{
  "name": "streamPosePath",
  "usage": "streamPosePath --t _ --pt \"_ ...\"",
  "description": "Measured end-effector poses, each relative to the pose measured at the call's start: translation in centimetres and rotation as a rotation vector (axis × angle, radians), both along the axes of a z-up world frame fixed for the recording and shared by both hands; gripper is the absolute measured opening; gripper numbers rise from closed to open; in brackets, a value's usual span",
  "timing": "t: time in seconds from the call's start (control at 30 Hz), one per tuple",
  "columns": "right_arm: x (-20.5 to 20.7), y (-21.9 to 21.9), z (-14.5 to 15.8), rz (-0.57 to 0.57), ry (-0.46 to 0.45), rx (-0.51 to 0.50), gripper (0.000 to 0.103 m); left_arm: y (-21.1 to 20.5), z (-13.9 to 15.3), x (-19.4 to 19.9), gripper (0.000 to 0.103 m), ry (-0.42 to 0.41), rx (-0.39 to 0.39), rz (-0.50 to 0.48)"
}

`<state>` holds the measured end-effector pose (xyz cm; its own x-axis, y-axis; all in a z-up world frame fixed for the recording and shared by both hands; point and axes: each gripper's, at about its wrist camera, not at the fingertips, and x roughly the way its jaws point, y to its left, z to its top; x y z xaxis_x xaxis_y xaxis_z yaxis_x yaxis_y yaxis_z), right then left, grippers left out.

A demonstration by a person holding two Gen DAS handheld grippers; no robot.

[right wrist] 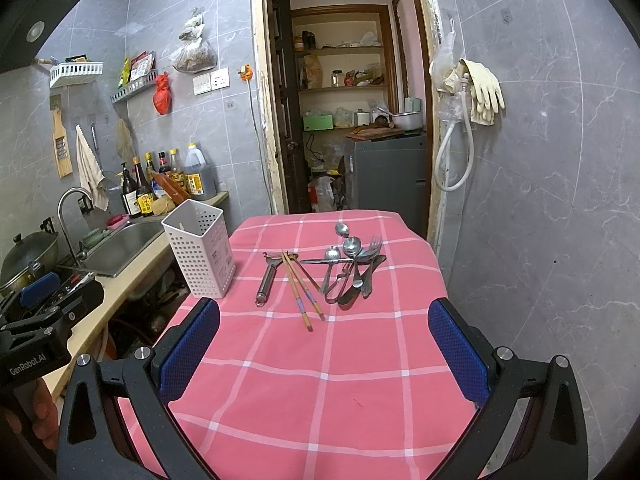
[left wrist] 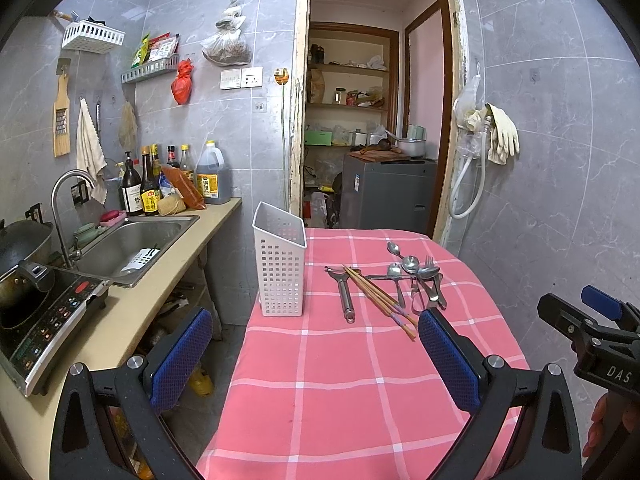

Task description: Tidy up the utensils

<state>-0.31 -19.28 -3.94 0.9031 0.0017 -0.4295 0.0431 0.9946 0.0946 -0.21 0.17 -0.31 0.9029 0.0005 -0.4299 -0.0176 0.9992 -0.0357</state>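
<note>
On a desk (right wrist: 320,380) draped in pink checked cloth, beside a kitchen counter with a sink (left wrist: 132,244), utensils lie loose near the far edge. The cloth hides the desk's surface and legs entirely, and the near edge is cut off behind both claws in either view.

Standing upright at the far left corner is a white perforated utensil holder (left wrist: 280,272), its open mouth tilted toward the camera; the right wrist view looks into its mouth, though what it holds cannot be made out.

Both claws hang above the near half of the desk, spread wide and gripping nothing. The left claw (left wrist: 316,356) frames the cloth between blue pads; the right claw (right wrist: 324,356) does likewise. Each view catches the other tool at its margin, cropped, with part of a hand (right wrist: 40,420) beneath.

A pair of chopsticks (right wrist: 302,290) lies with its long axis running from the far edge back toward the near right, tips away from the camera. Just left of it, a metal peeler (right wrist: 266,278) points its blade at the far edge, handle toward the near edge.

To the right sits a tangled heap of spoons and a fork (right wrist: 352,264), handles mostly toward the near edge, bowls toward the far edge. Individual pieces overlap and are hard to count. One small spoon (right wrist: 342,230) lies farthest back. In the left wrist view, the claw's right pad covers the heap's near end.
</note>
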Motion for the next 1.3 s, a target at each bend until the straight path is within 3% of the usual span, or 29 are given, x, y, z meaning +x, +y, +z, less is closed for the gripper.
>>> streamPosePath --t 0.73,1.3 --pt "-0.6 0.6 -0.3 -0.027 0.01 0.004 0.102 0.2 -0.2 -0.3 0.103 0.008 -0.009 -0.023" --pt "1.0 0.9 1.2 -0.116 -0.007 0.005 0.102 1.4 0.7 3.2 0.103 -0.004 -0.01 -0.119"
